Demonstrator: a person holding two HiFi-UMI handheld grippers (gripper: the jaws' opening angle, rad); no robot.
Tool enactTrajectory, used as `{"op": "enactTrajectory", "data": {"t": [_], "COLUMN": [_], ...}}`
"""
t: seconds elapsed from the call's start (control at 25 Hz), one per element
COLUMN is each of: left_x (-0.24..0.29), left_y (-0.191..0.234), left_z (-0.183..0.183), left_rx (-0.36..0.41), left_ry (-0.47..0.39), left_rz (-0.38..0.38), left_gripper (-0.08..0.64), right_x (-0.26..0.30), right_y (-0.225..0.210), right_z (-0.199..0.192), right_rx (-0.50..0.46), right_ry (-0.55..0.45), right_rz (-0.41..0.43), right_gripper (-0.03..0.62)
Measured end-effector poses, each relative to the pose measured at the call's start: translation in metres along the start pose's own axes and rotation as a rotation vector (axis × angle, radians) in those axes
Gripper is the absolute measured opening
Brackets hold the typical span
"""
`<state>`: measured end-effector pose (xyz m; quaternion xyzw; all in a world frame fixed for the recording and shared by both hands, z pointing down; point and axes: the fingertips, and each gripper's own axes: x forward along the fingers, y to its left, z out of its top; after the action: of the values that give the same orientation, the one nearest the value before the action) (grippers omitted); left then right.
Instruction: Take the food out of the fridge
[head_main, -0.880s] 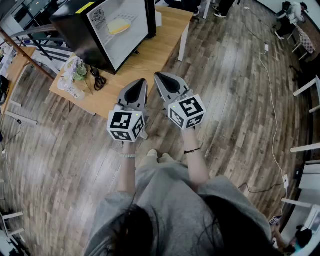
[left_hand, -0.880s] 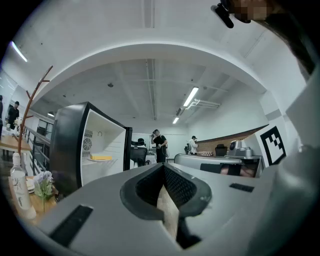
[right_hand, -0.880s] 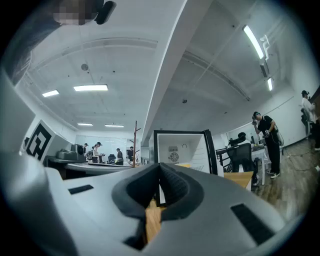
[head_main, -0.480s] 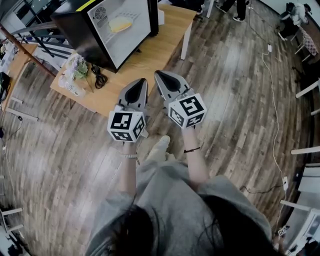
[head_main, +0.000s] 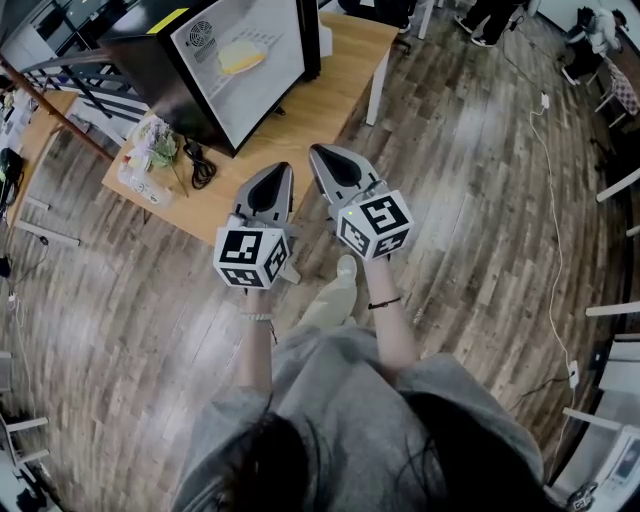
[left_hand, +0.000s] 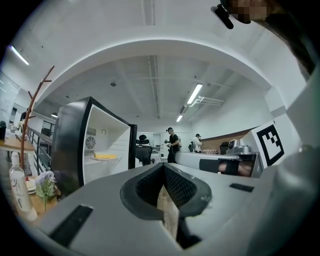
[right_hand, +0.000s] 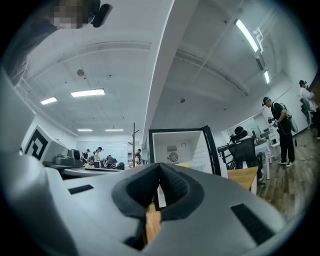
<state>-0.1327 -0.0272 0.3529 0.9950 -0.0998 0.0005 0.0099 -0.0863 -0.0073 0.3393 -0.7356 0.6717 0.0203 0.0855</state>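
A black mini fridge (head_main: 150, 45) stands on a wooden table (head_main: 300, 115) with its white inside showing. Yellow food (head_main: 240, 57) lies on its shelf, and it shows as well in the left gripper view (left_hand: 105, 156) and the right gripper view (right_hand: 184, 165). My left gripper (head_main: 276, 174) and right gripper (head_main: 320, 155) are held side by side over the table's near edge, short of the fridge. Both are shut with nothing between the jaws. From the left gripper (left_hand: 162, 167) the fridge (left_hand: 67, 145) lies ahead to the left; from the right gripper (right_hand: 160, 167) the fridge (right_hand: 182, 145) lies straight ahead.
A wrapped bunch of flowers (head_main: 148, 148) and a black cable (head_main: 195, 160) lie on the table left of the fridge. A clear bottle (left_hand: 17, 185) stands there too. A white cable (head_main: 545, 190) runs across the wooden floor at right. People stand in the background (left_hand: 172, 145).
The person has stepped toward the table: a shoe has come forward under the grippers and the table sits slightly lower in the head view. Both grippers stay shut and side by side.
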Motion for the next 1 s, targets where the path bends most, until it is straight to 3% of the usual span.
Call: {"op": "enactTrajectory", "data": {"t": [0.8, 1.0], "left_x": [0.125, 0.156], "left_y": [0.059, 0.080], "left_z": [-0.016, -0.013], "left_rx": [-0.047, -0.071], "left_ry": [-0.008, -0.022], "left_rz": [0.055, 0.103], "left_gripper": [0.008, 0.008], "right_x": [0.097, 0.122], "right_y": [-0.096, -0.120], "right_z": [-0.023, -0.028], "right_rx": [-0.032, -0.028], "right_ry": [0.077, 0.102], "right_rz": [0.087, 0.120], "right_gripper": [0.009, 0.009]}}
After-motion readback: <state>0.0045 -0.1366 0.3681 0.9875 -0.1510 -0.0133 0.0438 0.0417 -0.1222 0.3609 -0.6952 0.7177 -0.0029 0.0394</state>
